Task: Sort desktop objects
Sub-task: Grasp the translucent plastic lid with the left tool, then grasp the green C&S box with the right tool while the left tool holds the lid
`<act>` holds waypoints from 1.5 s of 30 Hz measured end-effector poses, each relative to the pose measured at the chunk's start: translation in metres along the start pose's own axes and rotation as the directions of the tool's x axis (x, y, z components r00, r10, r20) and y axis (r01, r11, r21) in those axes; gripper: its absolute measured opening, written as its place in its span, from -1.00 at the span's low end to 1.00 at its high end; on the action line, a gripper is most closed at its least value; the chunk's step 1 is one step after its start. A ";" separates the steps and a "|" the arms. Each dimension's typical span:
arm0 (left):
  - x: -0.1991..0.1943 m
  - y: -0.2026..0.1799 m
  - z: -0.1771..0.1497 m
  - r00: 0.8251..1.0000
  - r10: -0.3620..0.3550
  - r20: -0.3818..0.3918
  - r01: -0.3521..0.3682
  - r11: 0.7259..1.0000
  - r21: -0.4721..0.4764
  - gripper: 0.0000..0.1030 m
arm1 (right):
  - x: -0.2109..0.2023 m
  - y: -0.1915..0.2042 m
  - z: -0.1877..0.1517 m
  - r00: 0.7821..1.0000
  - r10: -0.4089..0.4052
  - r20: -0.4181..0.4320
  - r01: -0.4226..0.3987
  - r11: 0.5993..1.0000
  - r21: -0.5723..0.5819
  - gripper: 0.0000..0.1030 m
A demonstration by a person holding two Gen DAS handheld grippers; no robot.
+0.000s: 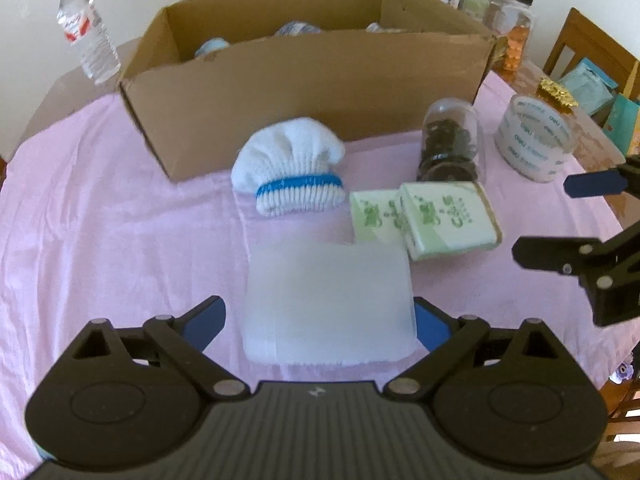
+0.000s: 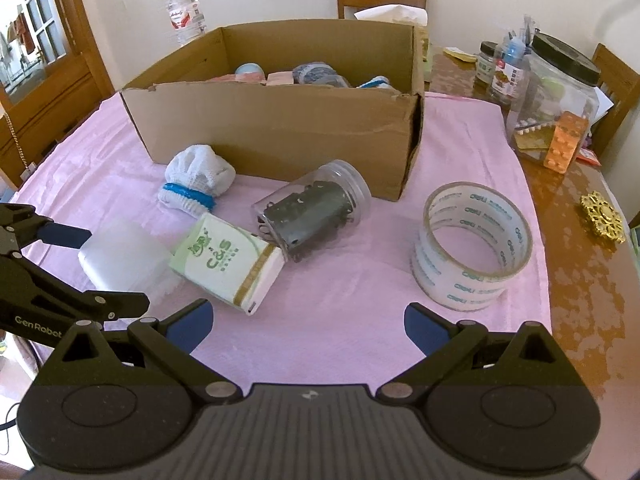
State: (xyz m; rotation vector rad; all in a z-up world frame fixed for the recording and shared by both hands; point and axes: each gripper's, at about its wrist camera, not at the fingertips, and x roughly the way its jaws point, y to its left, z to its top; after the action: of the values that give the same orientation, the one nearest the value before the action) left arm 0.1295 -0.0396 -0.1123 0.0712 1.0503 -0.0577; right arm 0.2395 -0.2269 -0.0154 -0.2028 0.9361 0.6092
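A translucent white plastic case [image 1: 328, 300] lies on the pink cloth [image 1: 120, 240] between the jaws of my left gripper [image 1: 320, 312], which stand wide and open; the left pad is clear of the case. The right wrist view shows that case [image 2: 120, 256] between the same left gripper's [image 2: 108, 270] fingers. My right gripper [image 2: 308, 324] is open over bare cloth with nothing in it. Ahead lie a white knitted bundle with a blue band [image 1: 290, 172], green-and-white tissue packs [image 1: 440, 216], a clear jar of black clips on its side [image 2: 316, 212] and a tape roll [image 2: 472, 248].
An open cardboard box [image 2: 280, 128] with several items inside stands at the back of the cloth. A water bottle [image 1: 86, 36] stands behind its left end. Jars and blister packs [image 2: 556, 112] crowd the wooden tabletop at the right, near a gold ornament [image 2: 604, 216]. Chairs surround the table.
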 end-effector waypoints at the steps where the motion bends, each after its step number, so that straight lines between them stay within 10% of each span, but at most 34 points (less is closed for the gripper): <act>1: 0.002 -0.001 0.002 1.000 -0.001 0.004 0.001 1.000 0.009 0.89 | 0.000 0.001 0.001 1.000 0.002 0.000 -0.002 1.000 0.002 1.00; 9: 0.014 0.008 0.005 0.996 -0.081 -0.035 0.083 0.995 0.059 0.62 | -0.002 0.008 0.003 1.000 -0.029 0.011 0.029 0.998 0.047 1.00; 33: 0.017 0.073 0.010 0.992 -0.115 -0.051 0.119 0.988 0.103 0.63 | 0.033 0.066 0.024 0.991 -0.130 -0.002 0.129 0.982 0.140 0.99; 45: 0.020 0.081 0.011 0.986 -0.164 -0.043 0.168 0.977 0.130 0.63 | 0.038 0.075 0.024 0.985 -0.171 -0.017 0.171 0.971 0.166 0.56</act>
State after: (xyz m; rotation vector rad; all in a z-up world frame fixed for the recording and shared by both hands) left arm 0.1551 0.0403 -0.1215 0.1052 1.0819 -0.2790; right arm 0.2299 -0.1403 -0.0252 -0.1327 0.9556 0.3693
